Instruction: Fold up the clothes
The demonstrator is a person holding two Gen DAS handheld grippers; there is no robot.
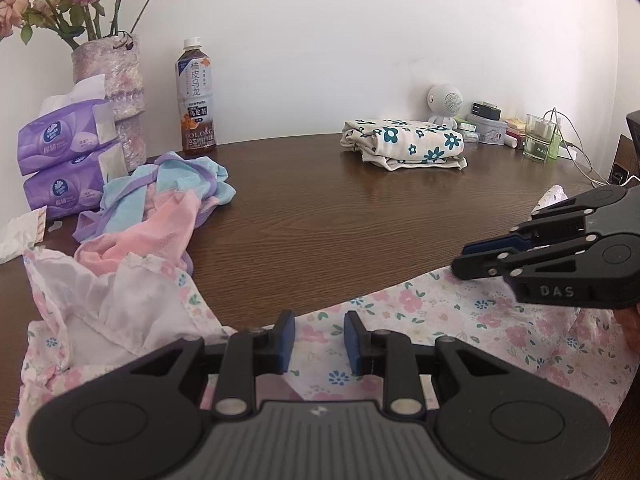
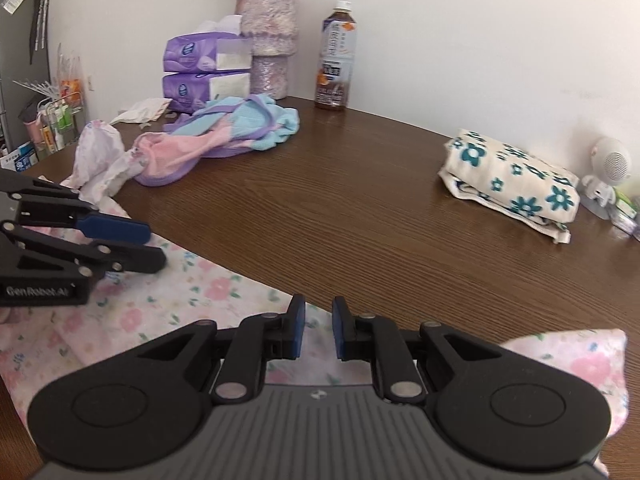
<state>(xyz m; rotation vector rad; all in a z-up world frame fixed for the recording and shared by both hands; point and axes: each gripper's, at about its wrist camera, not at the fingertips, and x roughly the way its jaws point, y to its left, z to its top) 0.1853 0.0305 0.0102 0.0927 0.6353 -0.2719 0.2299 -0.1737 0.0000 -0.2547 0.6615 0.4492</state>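
A pink floral garment point(image 1: 440, 320) point(image 2: 200, 292) lies spread along the near edge of the brown table point(image 1: 340, 220) point(image 2: 380, 220), with its white lining bunched up at the left point(image 1: 100, 312). My left gripper point(image 1: 320, 340) point(image 2: 154, 246) hovers open just over this garment, nothing between its blue pads. My right gripper point(image 2: 319, 330) point(image 1: 460, 260) stands to its right over the same cloth, its jaws a little apart and empty. A folded cream cloth with teal flowers point(image 1: 404, 140) point(image 2: 512, 180) rests at the back. A crumpled blue, purple and pink pile point(image 1: 160, 200) point(image 2: 224, 132) lies at the left.
Two purple tissue packs point(image 1: 64, 160) point(image 2: 204, 72), a vase of dried roses point(image 1: 116, 92) point(image 2: 268, 40) and a tea bottle point(image 1: 196, 100) point(image 2: 336, 56) stand along the wall. A small white speaker figure point(image 1: 444, 104) point(image 2: 608, 172), a glass point(image 1: 538, 140) and cables crowd the back right corner.
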